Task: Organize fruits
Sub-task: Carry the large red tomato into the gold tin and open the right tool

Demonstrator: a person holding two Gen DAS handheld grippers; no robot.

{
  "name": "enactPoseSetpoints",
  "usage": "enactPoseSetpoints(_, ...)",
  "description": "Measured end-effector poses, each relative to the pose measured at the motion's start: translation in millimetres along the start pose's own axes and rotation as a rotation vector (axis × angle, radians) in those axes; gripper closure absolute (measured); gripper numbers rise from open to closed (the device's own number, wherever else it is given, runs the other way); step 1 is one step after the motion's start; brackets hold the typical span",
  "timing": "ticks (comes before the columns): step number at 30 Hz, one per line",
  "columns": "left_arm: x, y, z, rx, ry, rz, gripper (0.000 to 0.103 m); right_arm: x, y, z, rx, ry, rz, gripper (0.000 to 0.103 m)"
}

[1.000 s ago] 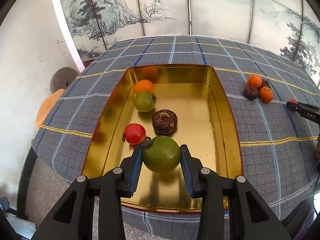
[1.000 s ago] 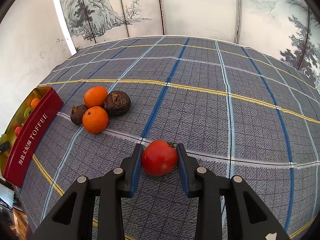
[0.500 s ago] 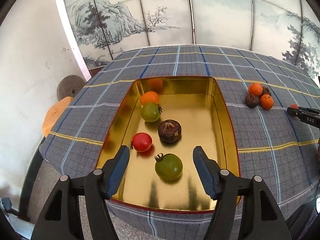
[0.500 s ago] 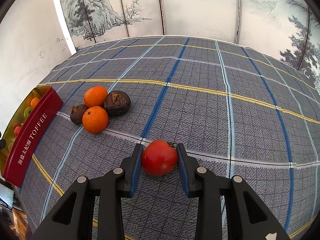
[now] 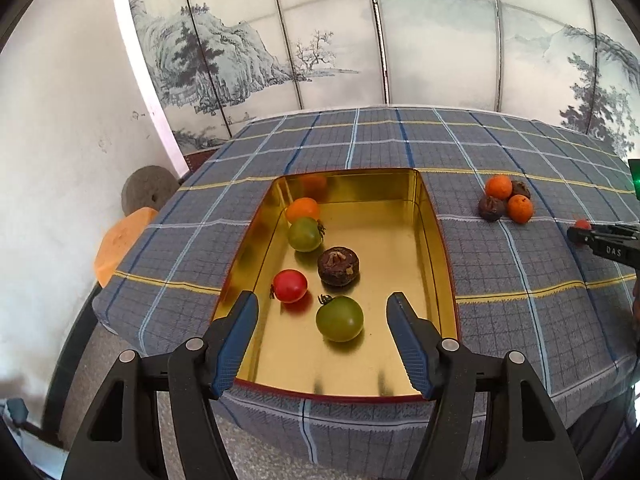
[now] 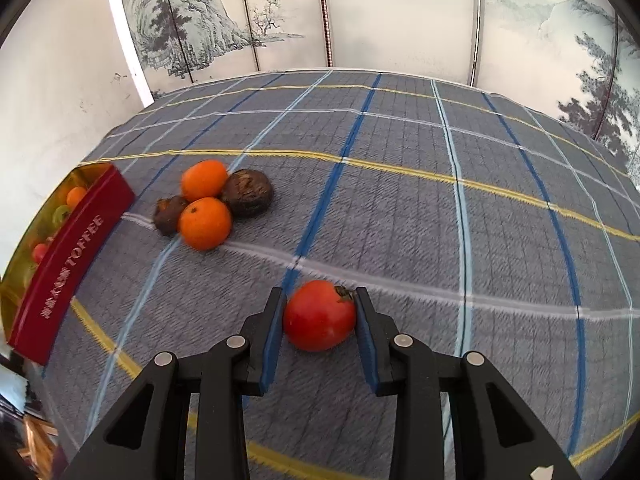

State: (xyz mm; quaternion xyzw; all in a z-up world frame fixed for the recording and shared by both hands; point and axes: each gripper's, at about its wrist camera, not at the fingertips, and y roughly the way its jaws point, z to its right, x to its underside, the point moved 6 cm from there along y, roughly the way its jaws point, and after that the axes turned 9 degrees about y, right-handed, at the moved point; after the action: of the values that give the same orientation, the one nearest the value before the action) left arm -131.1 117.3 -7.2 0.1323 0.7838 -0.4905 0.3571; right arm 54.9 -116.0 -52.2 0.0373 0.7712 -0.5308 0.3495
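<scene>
The right gripper (image 6: pixel 318 316) is clamping a glossy round red tomato (image 6: pixel 320 315), stem pointing right, over the plaid cloth (image 6: pixel 400 208) beside the gold tin (image 5: pixel 428 216); the left gripper (image 5: pixel 322 312) is gaping wide, empty, above the tin's smooth green tomato (image 5: pixel 340 319).

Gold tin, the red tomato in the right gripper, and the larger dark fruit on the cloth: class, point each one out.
gold tin (image 5: pixel 430 216), left wrist view, on its right inner wall.
red tomato (image 6: pixel 320 316), right wrist view, on its front skin.
larger dark fruit (image 6: pixel 248 193), right wrist view, on its top.
</scene>
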Motion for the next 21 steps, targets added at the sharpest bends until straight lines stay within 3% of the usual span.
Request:
enactPoseSetpoints(8,5,-14,-6,-0.027,0.003,0.031,0.034,15,-30,-42,-0.088,-0.033,0.007,0.072)
enactPoseSetpoints(21,15,-23,-22,-0.059,-0.004,0.054,0.028,9,-79,-177,-0.318,-0.229,0.03,0.071)
